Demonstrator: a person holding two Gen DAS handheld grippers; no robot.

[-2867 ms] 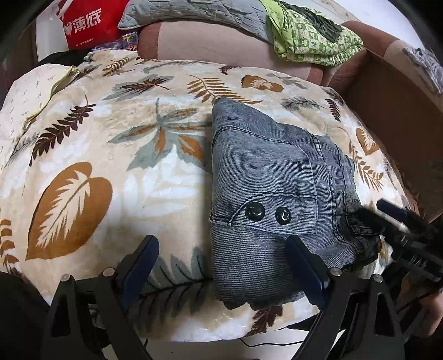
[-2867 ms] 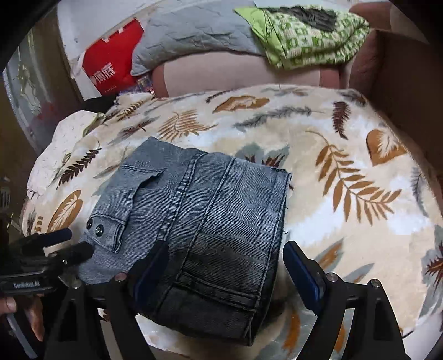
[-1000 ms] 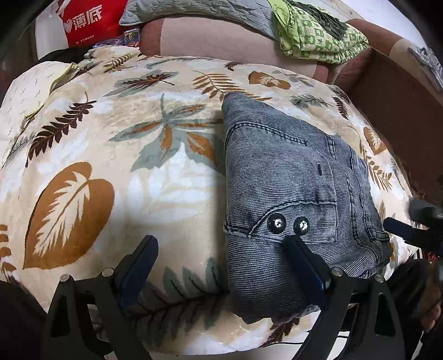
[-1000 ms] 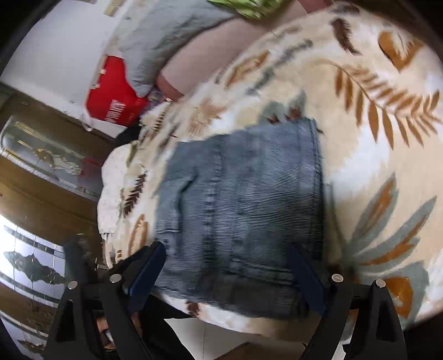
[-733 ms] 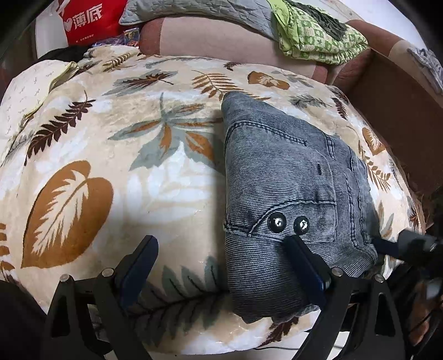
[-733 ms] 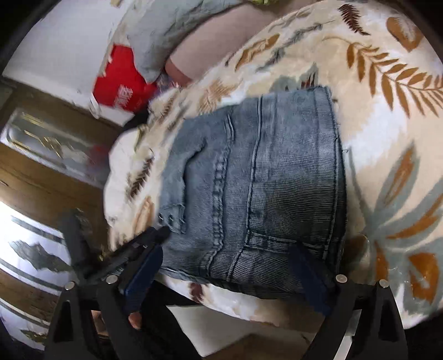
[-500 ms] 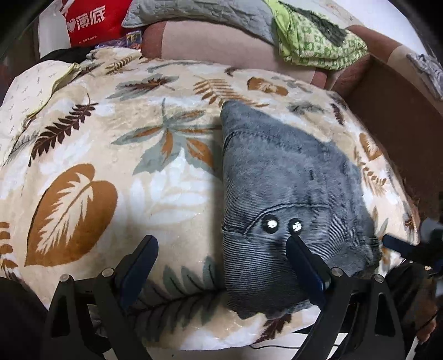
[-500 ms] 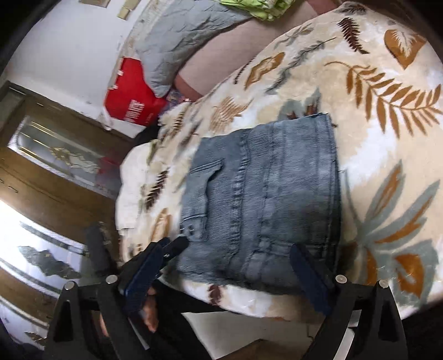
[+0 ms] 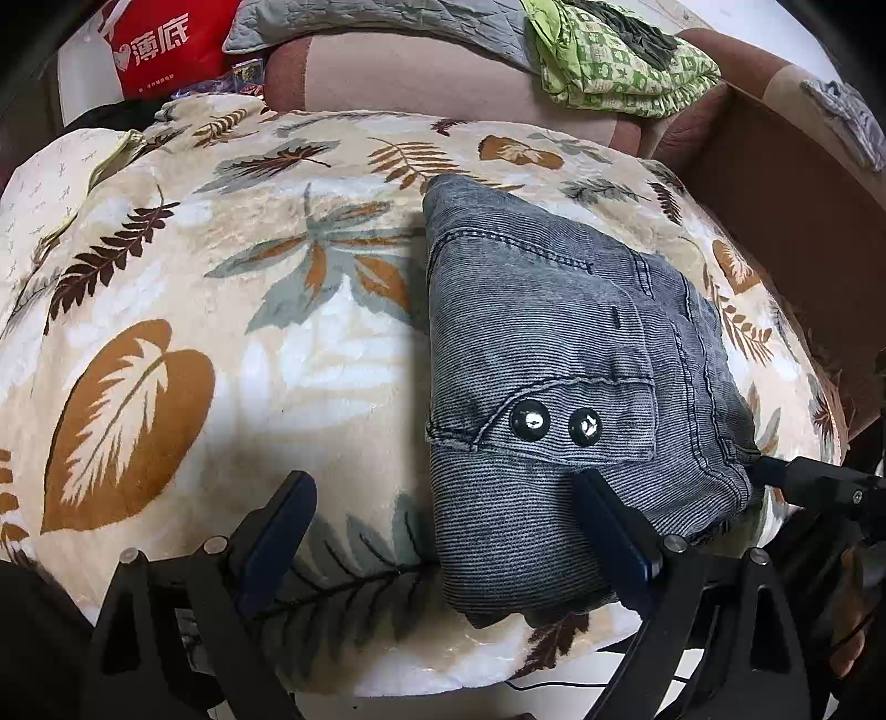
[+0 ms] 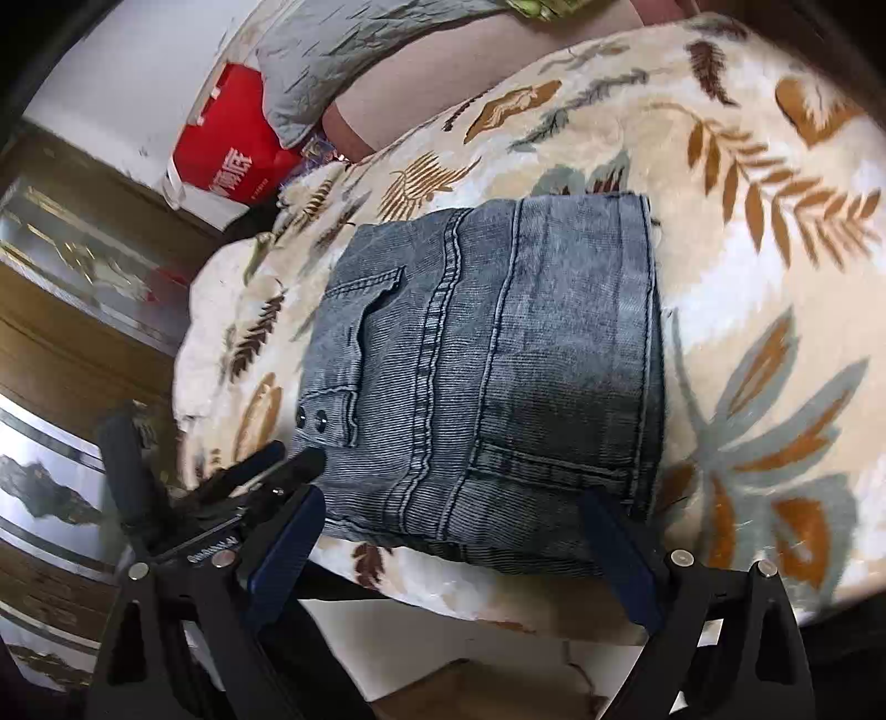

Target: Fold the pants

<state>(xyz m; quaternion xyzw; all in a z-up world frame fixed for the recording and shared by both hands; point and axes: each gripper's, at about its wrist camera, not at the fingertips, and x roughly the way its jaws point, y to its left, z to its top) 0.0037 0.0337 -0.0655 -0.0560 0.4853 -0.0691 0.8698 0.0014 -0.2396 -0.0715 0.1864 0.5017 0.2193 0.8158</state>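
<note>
The grey-blue denim pants (image 9: pixel 570 354) lie folded in a compact rectangle on the leaf-patterned blanket (image 9: pixel 166 277), with a snap-buttoned pocket flap facing up. My left gripper (image 9: pixel 443 498) is open at the fold's near left corner, its right finger (image 9: pixel 603 515) over the denim edge. In the right wrist view the pants (image 10: pixel 487 376) fill the middle, and my right gripper (image 10: pixel 451 509) is open just in front of their near edge, holding nothing. The left gripper (image 10: pixel 282 462) shows there at the fold's left corner. The right gripper (image 9: pixel 803 476) shows at the fold's right corner.
A red bag (image 9: pixel 160 44), a grey quilted pillow (image 9: pixel 360 16) and a green patterned cloth (image 9: pixel 614 66) lie at the back on the sofa. A brown panel (image 9: pixel 775 183) stands to the right. A wooden glass-panelled door (image 10: pixel 55 277) is to the left, pale floor (image 10: pixel 443 637) below the blanket edge.
The right wrist view has swung and tilted as that gripper drew back to the pants' near edge. The left gripper has barely moved. The pants stay folded and both grippers stay open.
</note>
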